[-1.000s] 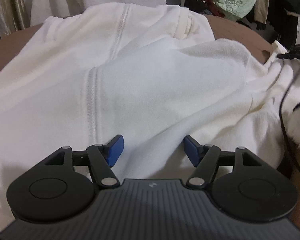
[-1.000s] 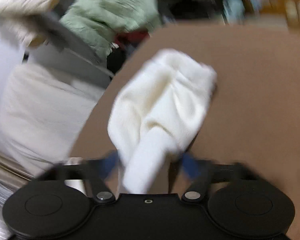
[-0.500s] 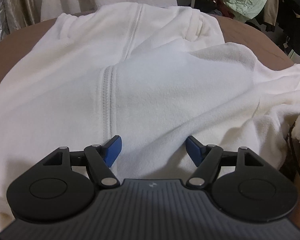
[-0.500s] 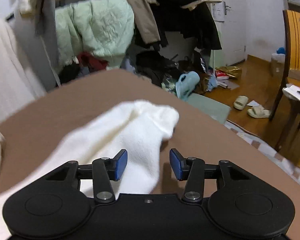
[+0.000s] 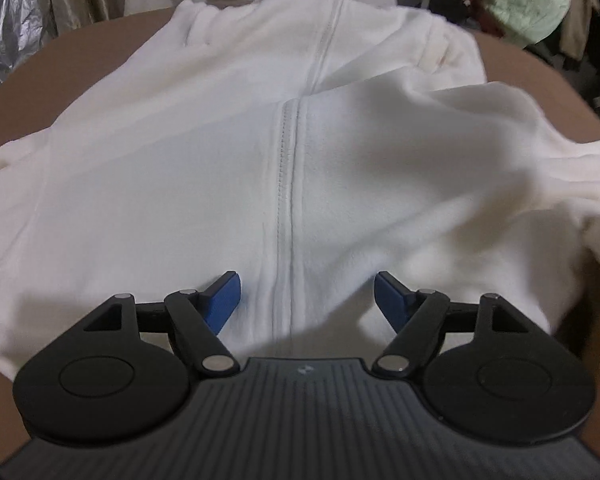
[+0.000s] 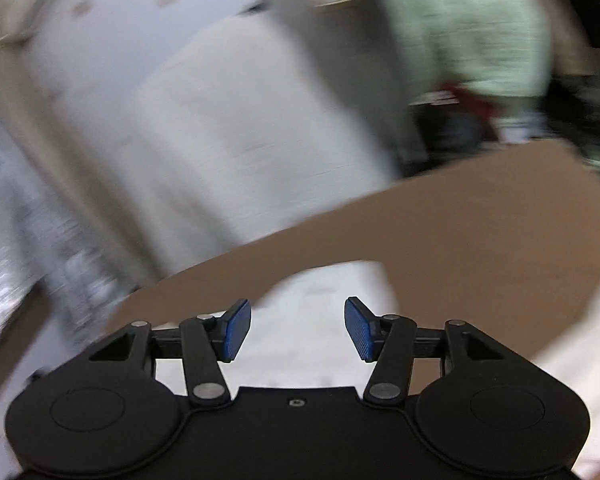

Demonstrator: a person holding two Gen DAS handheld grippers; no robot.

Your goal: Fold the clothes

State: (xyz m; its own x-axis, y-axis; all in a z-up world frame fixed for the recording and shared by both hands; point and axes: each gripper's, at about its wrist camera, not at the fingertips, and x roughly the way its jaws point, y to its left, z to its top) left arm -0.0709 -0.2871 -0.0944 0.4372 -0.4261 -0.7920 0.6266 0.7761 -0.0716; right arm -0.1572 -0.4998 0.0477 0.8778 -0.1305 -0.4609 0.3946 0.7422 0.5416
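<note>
- Fleece, white and thick: a garment (image 5: 228,184) lies spread over most of a round brown surface (image 5: 16,92) in the left wrist view, with a stitched seam (image 5: 286,200) running from near to far down its middle.
- A folded layer of the same garment lies over the right side, its edge crossing from the seam toward the far right; what is under that fold is hidden.
- The garment's right part is cut off by the picture edge, and a blurred pale shape at the near right cannot be made out.
- The left hand-held gripper (image 5: 307,300) sits low over the near hem, its blue pads (image 5: 223,301) wide apart on either side of the seam, gripping nothing; its black body hides the nearest strip of cloth.
- The right wrist view is heavily smeared by motion blur. The right hand-held gripper (image 6: 298,330) has its blue pads apart, with an end of white cloth (image 6: 332,288) lying on the brown surface between and beyond them; whether the pads touch the cloth cannot be told.
- Far behind the surface are blurred pale fabric and a light green quilted garment (image 6: 472,32); in the left view, crinkled silver sheeting (image 5: 12,20) fills the far left corner.
</note>
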